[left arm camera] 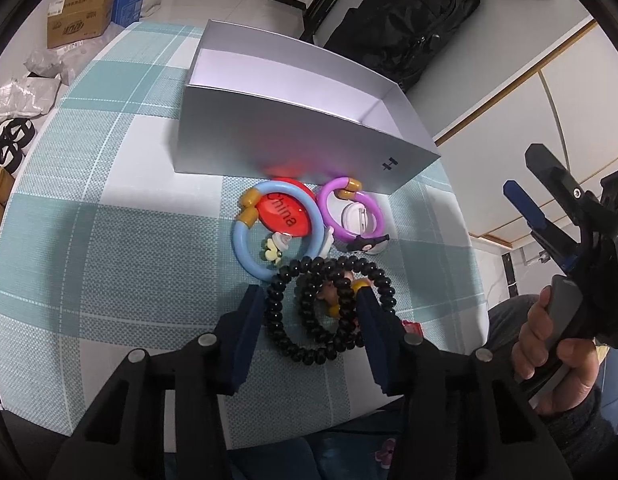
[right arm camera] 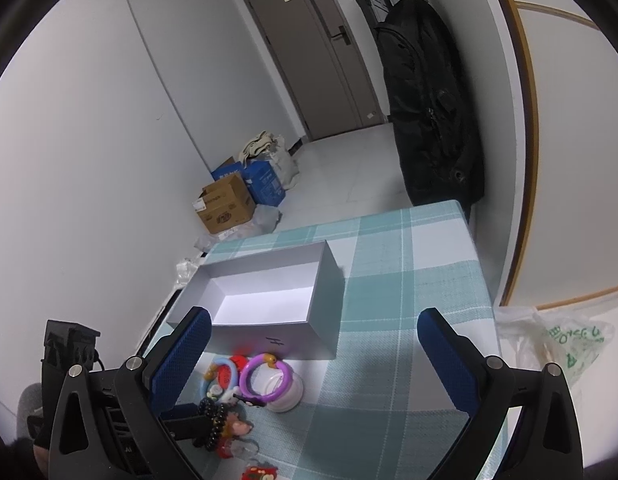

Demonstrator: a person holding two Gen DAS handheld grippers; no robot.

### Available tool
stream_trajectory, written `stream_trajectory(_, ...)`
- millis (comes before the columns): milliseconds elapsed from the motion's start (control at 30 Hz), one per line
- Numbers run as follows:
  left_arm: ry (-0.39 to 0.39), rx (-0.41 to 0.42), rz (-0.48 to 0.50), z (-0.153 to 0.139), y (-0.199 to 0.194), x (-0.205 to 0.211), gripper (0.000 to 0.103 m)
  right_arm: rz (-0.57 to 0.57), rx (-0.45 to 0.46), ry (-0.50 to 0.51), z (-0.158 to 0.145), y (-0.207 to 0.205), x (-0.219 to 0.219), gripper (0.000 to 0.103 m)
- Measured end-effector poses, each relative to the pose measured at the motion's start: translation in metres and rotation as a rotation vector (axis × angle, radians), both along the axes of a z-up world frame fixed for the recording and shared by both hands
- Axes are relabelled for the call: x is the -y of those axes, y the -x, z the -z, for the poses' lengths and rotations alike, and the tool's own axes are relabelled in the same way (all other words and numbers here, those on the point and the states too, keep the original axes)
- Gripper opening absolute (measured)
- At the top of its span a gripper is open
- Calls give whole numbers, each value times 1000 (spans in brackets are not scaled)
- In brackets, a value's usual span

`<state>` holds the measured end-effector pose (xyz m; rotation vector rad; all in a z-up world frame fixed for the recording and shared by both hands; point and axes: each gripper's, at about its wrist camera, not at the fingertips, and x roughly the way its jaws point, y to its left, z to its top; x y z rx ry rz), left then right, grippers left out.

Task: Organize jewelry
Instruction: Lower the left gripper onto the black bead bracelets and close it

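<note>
My left gripper [left arm camera: 309,312] hangs with jaws apart astride the black bead bracelet [left arm camera: 329,312] on the table [left arm camera: 109,240], the blue ring [left arm camera: 277,232] and purple ring [left arm camera: 351,214] lie before the grey box [left arm camera: 293,140], and my right gripper [right arm camera: 313,356] gapes wide, holding nothing.

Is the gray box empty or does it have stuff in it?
Empty. The box shows only its bare white floor; the bracelets lie outside on the table.
</note>
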<state>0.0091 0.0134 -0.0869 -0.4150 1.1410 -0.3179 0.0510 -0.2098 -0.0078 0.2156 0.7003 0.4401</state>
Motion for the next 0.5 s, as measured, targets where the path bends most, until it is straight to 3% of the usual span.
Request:
stream_trajectory(233, 37, 5, -33, -6, 2, -10, 41, -12, -46, -7, 5, 0, 0, 103)
stream_trajectory(500, 98, 79, -88, -29, 5, -25, 40, -139, -114, 6, 14, 11, -19, 101)
